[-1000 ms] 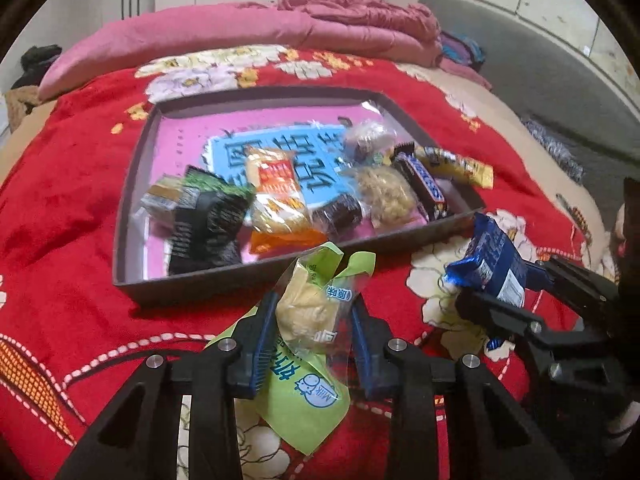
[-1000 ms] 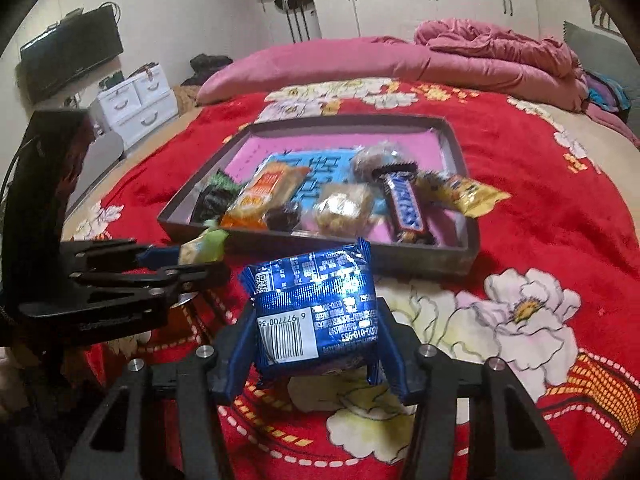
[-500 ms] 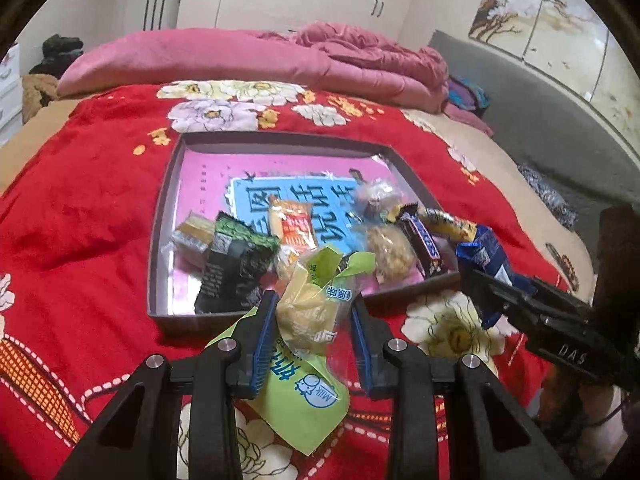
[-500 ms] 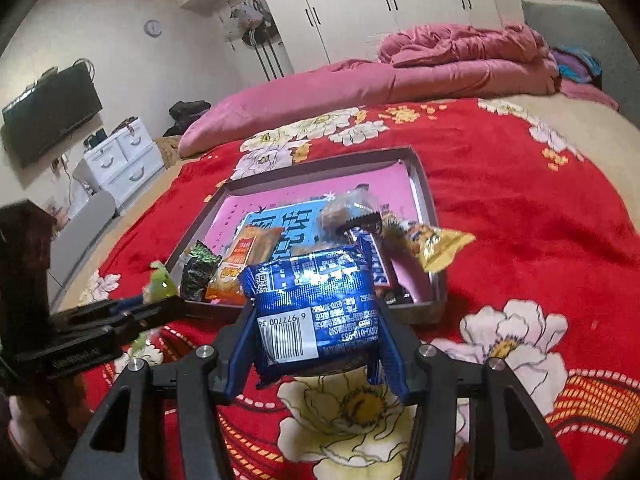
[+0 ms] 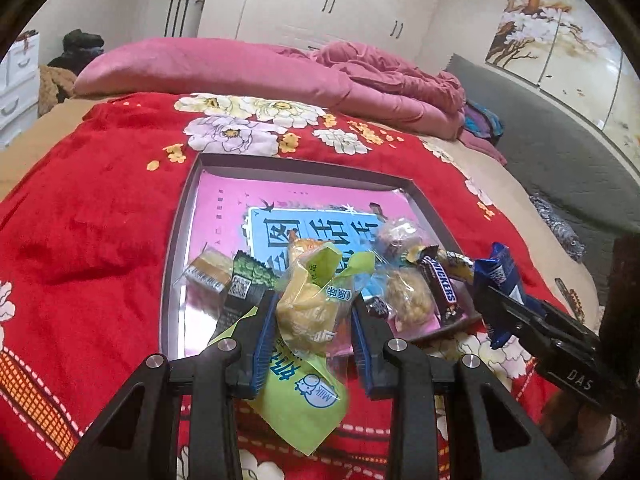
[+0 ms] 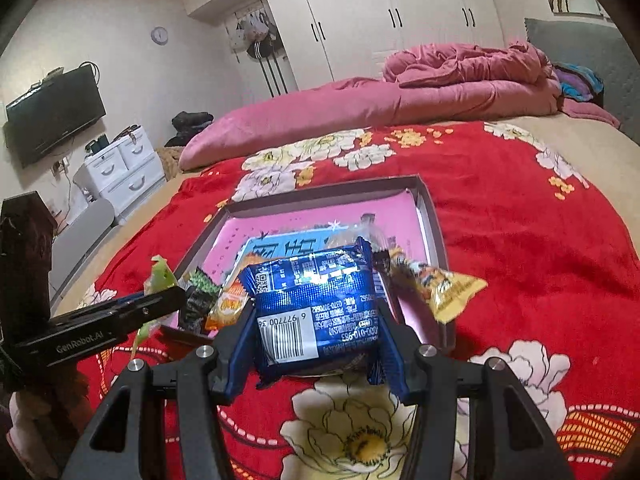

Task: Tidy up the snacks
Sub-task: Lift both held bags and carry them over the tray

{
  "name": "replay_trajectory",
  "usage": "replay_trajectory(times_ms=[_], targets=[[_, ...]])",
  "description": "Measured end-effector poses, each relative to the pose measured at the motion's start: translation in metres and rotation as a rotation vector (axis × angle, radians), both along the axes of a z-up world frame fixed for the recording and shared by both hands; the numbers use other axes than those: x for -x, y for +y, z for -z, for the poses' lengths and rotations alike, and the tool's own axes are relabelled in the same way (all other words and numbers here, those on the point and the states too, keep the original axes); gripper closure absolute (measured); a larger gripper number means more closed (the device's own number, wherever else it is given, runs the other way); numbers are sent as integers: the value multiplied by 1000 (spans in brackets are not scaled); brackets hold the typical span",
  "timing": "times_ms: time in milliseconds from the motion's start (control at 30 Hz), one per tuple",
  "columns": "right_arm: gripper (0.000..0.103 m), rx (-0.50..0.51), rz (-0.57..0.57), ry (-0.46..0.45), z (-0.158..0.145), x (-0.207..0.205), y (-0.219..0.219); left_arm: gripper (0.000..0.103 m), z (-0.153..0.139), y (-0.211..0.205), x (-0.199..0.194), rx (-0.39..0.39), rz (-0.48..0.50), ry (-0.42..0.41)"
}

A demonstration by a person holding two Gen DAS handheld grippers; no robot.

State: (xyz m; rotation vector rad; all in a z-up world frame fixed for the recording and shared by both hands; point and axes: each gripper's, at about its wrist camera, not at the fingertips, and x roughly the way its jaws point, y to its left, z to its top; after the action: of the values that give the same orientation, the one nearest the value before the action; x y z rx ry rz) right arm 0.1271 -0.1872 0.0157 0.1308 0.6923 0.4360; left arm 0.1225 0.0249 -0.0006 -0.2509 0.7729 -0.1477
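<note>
Since a second ago, we note both hand-held grippers raised and tipped up: the tray sits lower and farther in each view, more wardrobe and wall showing; both grips are unchanged.

We count, in the tray [image 5: 176,248]:
- one Snickers bar [image 5: 442,294];
- one black-and-green packet [image 5: 244,292];
- one clear-wrapped small cake [image 5: 206,272];
- one orange packet [image 6: 228,302];
- one clear-wrapped round pastry [image 5: 408,300];
- one clear-wrapped brown snack [image 5: 396,236] behind it;
- one yellow packet [image 6: 448,288] overhanging the tray's right edge;
- one small dark wrapped piece [image 5: 378,306], contents unclear.

The tray lies on the red flowered blanket [image 5: 92,220] of the bed.

Held items, two:
- left hand-held gripper [image 5: 314,332]: jaws close together, pads pressed on one green-and-clear packet of yellow snack [image 5: 308,320], held above the blanket at the tray's near edge;
- right hand-held gripper [image 6: 316,340]: jaws about half apart, clamped on one blue foil packet [image 6: 316,308], barcode facing us, held above the blanket before the tray's near right corner.
</note>
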Motion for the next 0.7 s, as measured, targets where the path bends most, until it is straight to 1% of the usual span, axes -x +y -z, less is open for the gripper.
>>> replay_trajectory(times_ms=[367, 467, 700], targets=[[48, -40, 16, -21, -4, -12, -5, 67, 10, -3, -18, -32, -16, 18], [48, -40, 19, -15, -2, -17, -5, 67, 12, -4, -22, -47, -16, 19], [48, -20, 42, -35, -3, -23, -4, 67, 15, -7, -27, -60, -12, 23]])
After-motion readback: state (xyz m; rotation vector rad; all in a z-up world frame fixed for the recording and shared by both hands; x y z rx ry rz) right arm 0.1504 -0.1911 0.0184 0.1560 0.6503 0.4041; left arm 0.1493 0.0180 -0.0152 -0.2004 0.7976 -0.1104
